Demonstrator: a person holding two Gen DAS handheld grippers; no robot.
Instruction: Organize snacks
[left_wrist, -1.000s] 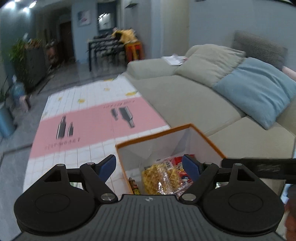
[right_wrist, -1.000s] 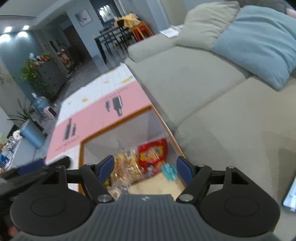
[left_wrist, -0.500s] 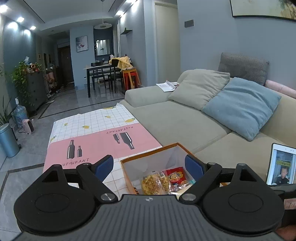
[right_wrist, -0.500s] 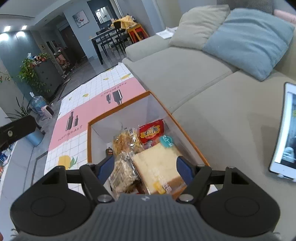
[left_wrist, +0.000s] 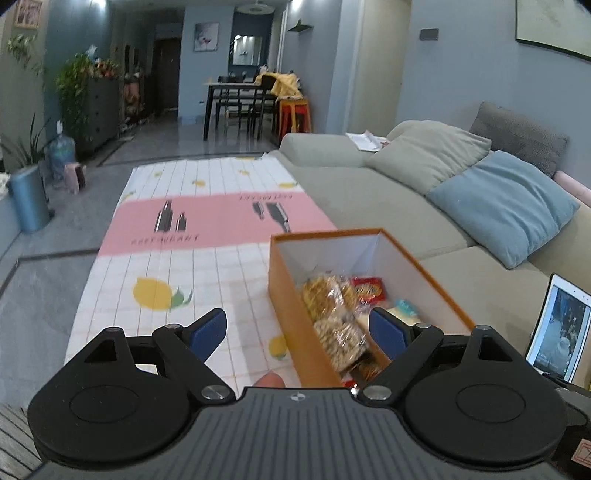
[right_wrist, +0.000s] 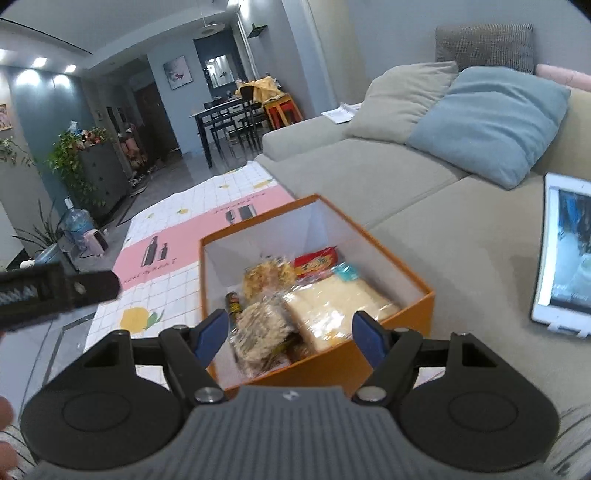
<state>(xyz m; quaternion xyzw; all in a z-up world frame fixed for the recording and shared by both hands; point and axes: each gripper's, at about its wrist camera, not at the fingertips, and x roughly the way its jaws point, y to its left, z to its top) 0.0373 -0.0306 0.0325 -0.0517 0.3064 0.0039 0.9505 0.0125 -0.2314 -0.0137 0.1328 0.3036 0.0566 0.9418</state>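
Sofa (right_wrist: 424, 192) with cushions (right_wrist: 491, 122) along the right, checked cloth (left_wrist: 207, 229) spread alongside on the left. Orange box (right_wrist: 388, 343) at the cloth's edge against the sofa, packed with snacks (right_wrist: 280, 302): bread, cookies, red packet; tablet (right_wrist: 561, 254) propped on the seat nearby. Left gripper (left_wrist: 297, 334) spread wide over the box's left wall, gripping nothing; right gripper (right_wrist: 286, 334) likewise open and empty, hovering above the box's near end.

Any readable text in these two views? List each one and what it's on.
"RESTAURANT": pink band of the floor mat, under the bottle drawing; blurred, partly guessed.
Same word, upside down, at the band's far edge: not legible.
Red snack packet in the orange box: yellow characters, too blurred.
Tablet screen: nothing readable.
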